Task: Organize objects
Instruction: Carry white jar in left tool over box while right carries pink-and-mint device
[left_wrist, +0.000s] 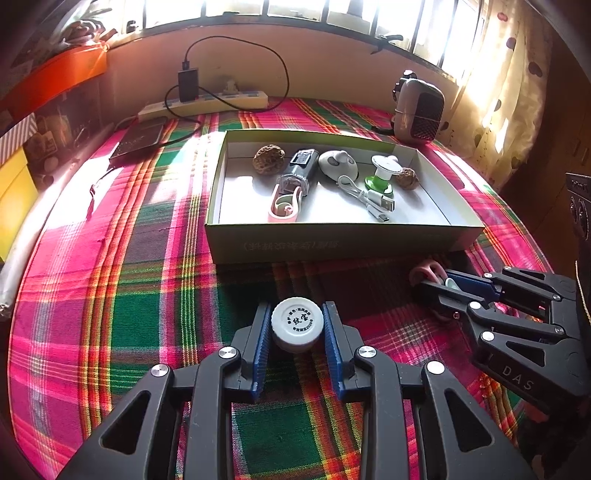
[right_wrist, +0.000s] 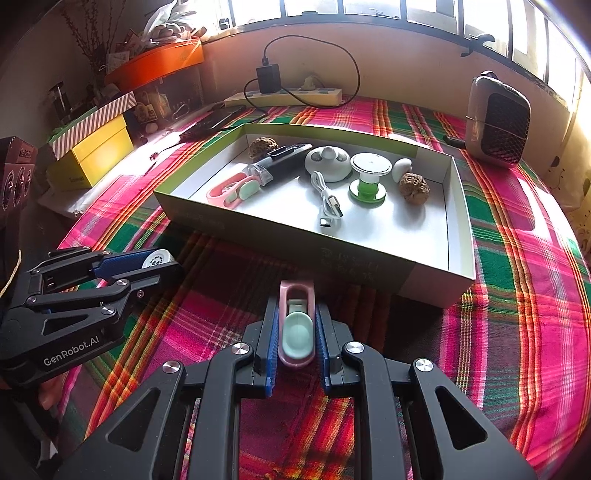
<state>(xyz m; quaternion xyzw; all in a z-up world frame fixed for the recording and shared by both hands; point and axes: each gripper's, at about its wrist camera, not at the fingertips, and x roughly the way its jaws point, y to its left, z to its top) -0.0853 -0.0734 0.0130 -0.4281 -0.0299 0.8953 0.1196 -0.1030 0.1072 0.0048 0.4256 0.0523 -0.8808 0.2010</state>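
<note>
Two grippers, near side of the open box. My left gripper is closed narrowly on one small white-capped bottle, its blue pads pressed against the cap on both sides, just above the plaid cloth on the counter. My right gripper is clamped on one pink clip with a mint-green pad, its pink loop end pointing toward the box wall just ahead.

Inside the box, counted: one second pink clip at the box's near-left corner; one dark, clear-ended cylindrical device beside it; one white USB cable near the middle; one green-and-white spool-shaped item right of the cable; one white round case behind the cable; two brown walnuts, one at the far-left corner and one toward the right wall; one small white egg-shaped piece just behind the right walnut.

Beyond the box: one small heater to its far right, one power strip with one black charger against the wall.
</note>
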